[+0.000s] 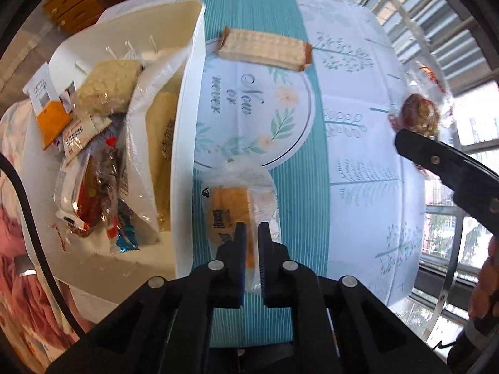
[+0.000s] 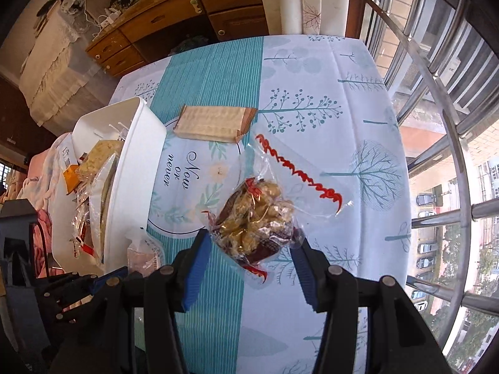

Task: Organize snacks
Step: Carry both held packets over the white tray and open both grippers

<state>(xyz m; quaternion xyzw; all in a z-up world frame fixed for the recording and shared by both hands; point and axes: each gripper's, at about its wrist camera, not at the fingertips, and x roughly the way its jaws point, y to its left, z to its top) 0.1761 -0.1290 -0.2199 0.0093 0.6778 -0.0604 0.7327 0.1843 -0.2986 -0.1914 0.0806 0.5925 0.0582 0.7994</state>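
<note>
Jaws of the left gripper (image 1: 252,243) pinch a wrapped cake (image 1: 232,205) just right of the white bin (image 1: 184,131); the right gripper (image 2: 251,246) grips a nut bag (image 2: 257,218) farther away.

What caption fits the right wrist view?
Right gripper holding clear bag of golden-brown snacks beside white plastic bin.

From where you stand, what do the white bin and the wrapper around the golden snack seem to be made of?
The white bin looks like smooth, matte moulded plastic: even walls, rounded corners, soft sheen. The golden snack's wrapper seems to be thin clear plastic film: you see the pieces through it, and it crinkles and glints, with red printed seals at its ends.
</note>
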